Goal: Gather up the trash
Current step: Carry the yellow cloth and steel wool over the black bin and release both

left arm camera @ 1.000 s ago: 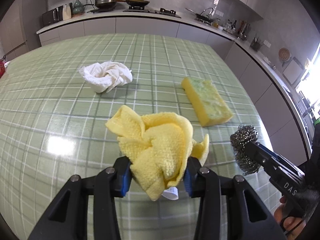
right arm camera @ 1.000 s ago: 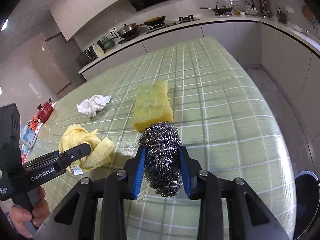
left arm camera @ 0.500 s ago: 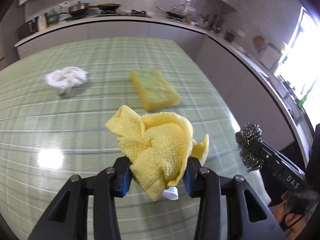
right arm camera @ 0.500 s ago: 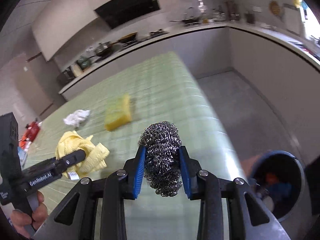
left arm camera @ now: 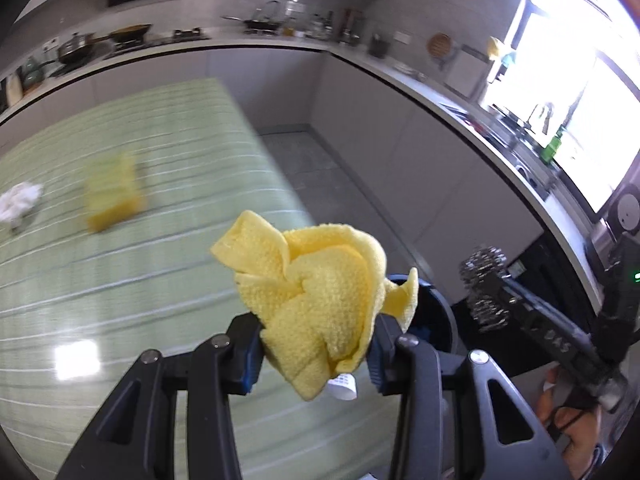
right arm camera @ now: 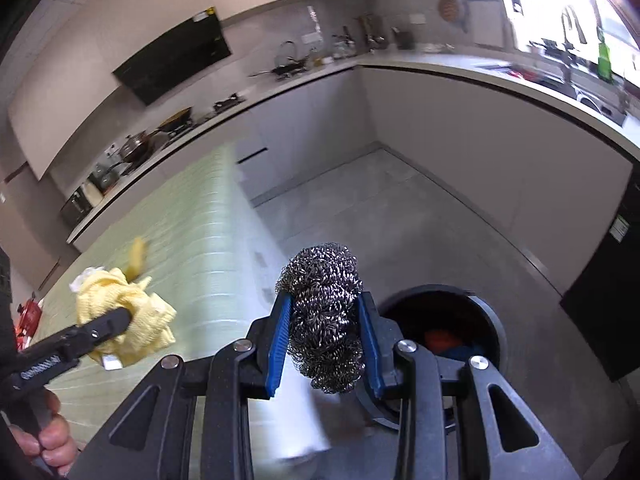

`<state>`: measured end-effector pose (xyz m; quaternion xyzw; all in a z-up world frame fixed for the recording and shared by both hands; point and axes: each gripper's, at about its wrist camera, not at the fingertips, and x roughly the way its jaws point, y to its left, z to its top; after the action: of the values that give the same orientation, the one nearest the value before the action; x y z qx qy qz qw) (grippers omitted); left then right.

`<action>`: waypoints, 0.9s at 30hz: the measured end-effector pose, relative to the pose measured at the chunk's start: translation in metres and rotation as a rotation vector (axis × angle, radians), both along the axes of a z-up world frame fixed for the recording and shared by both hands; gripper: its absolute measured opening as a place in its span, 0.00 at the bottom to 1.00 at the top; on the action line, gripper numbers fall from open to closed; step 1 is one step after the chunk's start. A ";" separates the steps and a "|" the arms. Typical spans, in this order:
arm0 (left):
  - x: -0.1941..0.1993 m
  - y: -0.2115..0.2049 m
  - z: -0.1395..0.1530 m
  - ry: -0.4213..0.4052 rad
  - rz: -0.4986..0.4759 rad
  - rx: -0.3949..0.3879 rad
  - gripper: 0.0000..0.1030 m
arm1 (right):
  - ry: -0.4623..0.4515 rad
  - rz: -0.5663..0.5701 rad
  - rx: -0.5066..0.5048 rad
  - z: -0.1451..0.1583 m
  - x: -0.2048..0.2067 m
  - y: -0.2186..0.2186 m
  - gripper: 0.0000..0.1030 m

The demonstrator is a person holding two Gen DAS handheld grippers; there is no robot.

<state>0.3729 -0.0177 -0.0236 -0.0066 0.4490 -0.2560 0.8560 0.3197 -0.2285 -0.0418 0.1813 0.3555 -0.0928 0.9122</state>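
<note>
The steel scourer (right arm camera: 323,316) stands upright between the blue pads (right arm camera: 279,344) of the right gripper (right arm camera: 324,340), its long axis running up along the fingers and its rounded top poking out past the tips. The jaws are narrowed and press on both its sides. It hangs in the air just beside the table's edge, with the round black bin (right arm camera: 494,322) on the floor below and to the right; something orange and blue lies inside the bin.

The left gripper (left arm camera: 316,348) is clamped on a crumpled yellow cloth (left arm camera: 320,300) that bulges upward and toward the left, a white label (left arm camera: 342,386) dangling beneath it. The cloth also hangs near the table's edge, with the bin's rim showing behind it.

Farther back, on the green checked tablecloth (left arm camera: 120,280), lie a blurred yellow sponge (left arm camera: 112,196) and, well to its left, a white crumpled rag (left arm camera: 18,202). Beyond are grey floor, pale cabinets, a counter with pans (left arm camera: 120,36) and a bright window (left arm camera: 580,92).
</note>
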 end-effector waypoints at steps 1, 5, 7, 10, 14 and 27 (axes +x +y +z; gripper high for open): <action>0.000 -0.012 -0.001 0.005 -0.003 -0.001 0.42 | 0.015 0.001 0.000 -0.007 -0.002 -0.023 0.34; -0.008 -0.085 -0.017 0.046 -0.013 0.012 0.42 | 0.078 0.023 0.010 -0.032 -0.003 -0.083 0.34; -0.013 -0.114 -0.025 0.060 -0.015 0.028 0.42 | 0.115 0.041 0.024 -0.047 -0.001 -0.106 0.34; -0.018 -0.151 -0.050 0.090 0.002 0.066 0.42 | 0.160 0.080 0.032 -0.071 0.003 -0.129 0.34; -0.017 -0.173 -0.086 0.149 0.048 0.131 0.43 | 0.220 0.139 0.060 -0.104 0.014 -0.148 0.34; -0.005 -0.184 -0.092 0.183 0.139 0.207 0.68 | 0.209 0.173 0.101 -0.102 0.038 -0.159 0.44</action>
<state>0.3680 -0.2017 -0.1153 0.0270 0.5477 -0.1468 0.8232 0.3579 -0.3872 -0.1443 0.1853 0.4669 -0.0143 0.8646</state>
